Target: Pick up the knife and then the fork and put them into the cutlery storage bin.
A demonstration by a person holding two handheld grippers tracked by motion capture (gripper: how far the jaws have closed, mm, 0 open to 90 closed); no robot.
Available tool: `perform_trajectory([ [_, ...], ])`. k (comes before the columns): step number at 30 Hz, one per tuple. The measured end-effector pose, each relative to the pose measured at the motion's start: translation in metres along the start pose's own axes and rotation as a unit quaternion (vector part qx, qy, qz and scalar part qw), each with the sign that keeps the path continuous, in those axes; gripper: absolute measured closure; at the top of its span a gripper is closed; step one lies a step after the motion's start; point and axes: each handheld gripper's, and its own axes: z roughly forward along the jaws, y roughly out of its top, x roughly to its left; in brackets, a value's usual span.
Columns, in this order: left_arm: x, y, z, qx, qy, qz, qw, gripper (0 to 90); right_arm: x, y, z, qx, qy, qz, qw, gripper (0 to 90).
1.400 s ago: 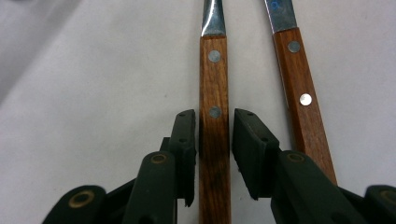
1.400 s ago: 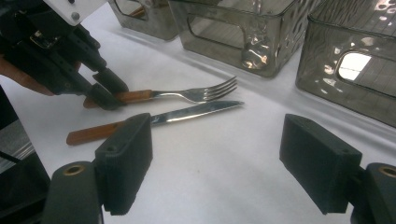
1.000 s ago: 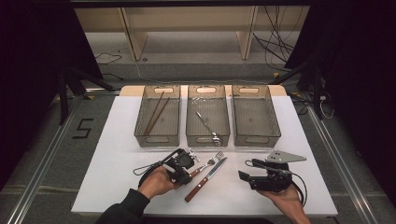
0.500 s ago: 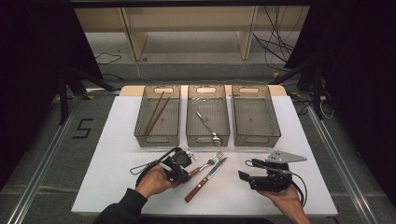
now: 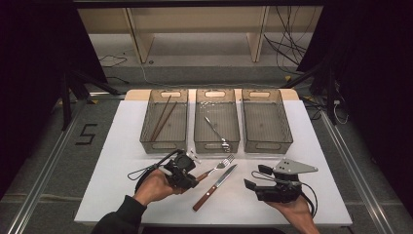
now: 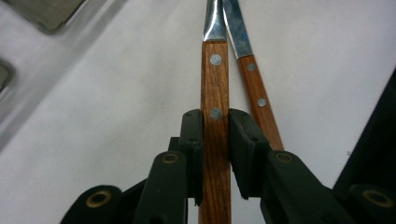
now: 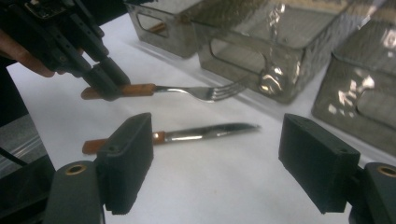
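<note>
A fork [image 6: 215, 88] with a wooden handle is clamped between the jaws of my left gripper [image 6: 215, 128], which is shut on that handle. In the right gripper view the fork [image 7: 187, 91] hangs level, a little above the white table, with the left gripper [image 7: 105, 81] at its handle end. A knife [image 5: 214, 186] with a wooden handle lies flat on the table just to the right of the fork [image 5: 217, 167]. My right gripper [image 5: 253, 178] rests near the front right, facing the knife [image 7: 187, 134], open with nothing between its pads.
Three clear bins stand in a row at the back of the white table [image 5: 122, 146]. The left bin [image 5: 146, 139] holds chopsticks, the middle bin [image 5: 198, 139] a metal utensil, and the right bin [image 5: 288, 139] nothing. Cables trail from both grippers.
My left gripper has risen a little with the fork in its jaws. The knife and the right gripper have stayed where they were.
</note>
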Motion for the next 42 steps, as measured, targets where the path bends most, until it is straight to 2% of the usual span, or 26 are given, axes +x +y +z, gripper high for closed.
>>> perform_trajectory([
  [7, -0.012, 0.005, -0.004, 0.005, -0.014, 0.022, 0.9996, 75.7, 0.021, 0.006, 0.003, -0.015, 0.009, -0.054, 0.9984, 26.8],
  [14, -0.021, 0.008, -0.005, 0.007, -0.023, 0.034, 0.9991, 75.7, 0.041, 0.007, 0.012, -0.009, 0.014, -0.11, 0.9938, 26.8],
  [17, -0.024, 0.009, -0.006, 0.009, -0.025, 0.038, 0.9989, 75.7, 0.047, 0.006, 0.016, -0.004, 0.01, -0.133, 0.991, 26.8],
  [24, -0.028, 0.011, -0.006, 0.007, -0.029, 0.044, 0.9986, 75.7, 0.064, 0.004, 0.025, 0.004, 0.002, -0.193, 0.9811, 26.9],
  [30, -0.03, 0.013, -0.008, 0.006, -0.035, 0.049, 0.9982, 75.7, 0.072, 0.003, 0.031, 0.013, -0.017, -0.245, 0.9693, 27.8],
  [34, -0.031, 0.014, -0.009, 0.008, -0.038, 0.051, 0.9979, 75.7, 0.078, 0.002, 0.035, 0.017, -0.032, -0.282, 0.9587, 28.9],
  [40, -0.033, 0.014, -0.009, 0.011, -0.043, 0.053, 0.9976, 75.7, 0.084, 0.0, 0.042, 0.031, -0.057, -0.343, 0.937, 30.5],
  [41, -0.033, 0.014, -0.01, 0.012, -0.044, 0.055, 0.9974, 75.6, 0.086, -0.001, 0.044, 0.033, -0.06, -0.357, 0.9317, 31.2],
  [42, -0.033, 0.014, -0.01, 0.014, -0.044, 0.055, 0.9974, 75.7, 0.087, -0.002, 0.045, 0.036, -0.061, -0.361, 0.9298, 31.8],
])
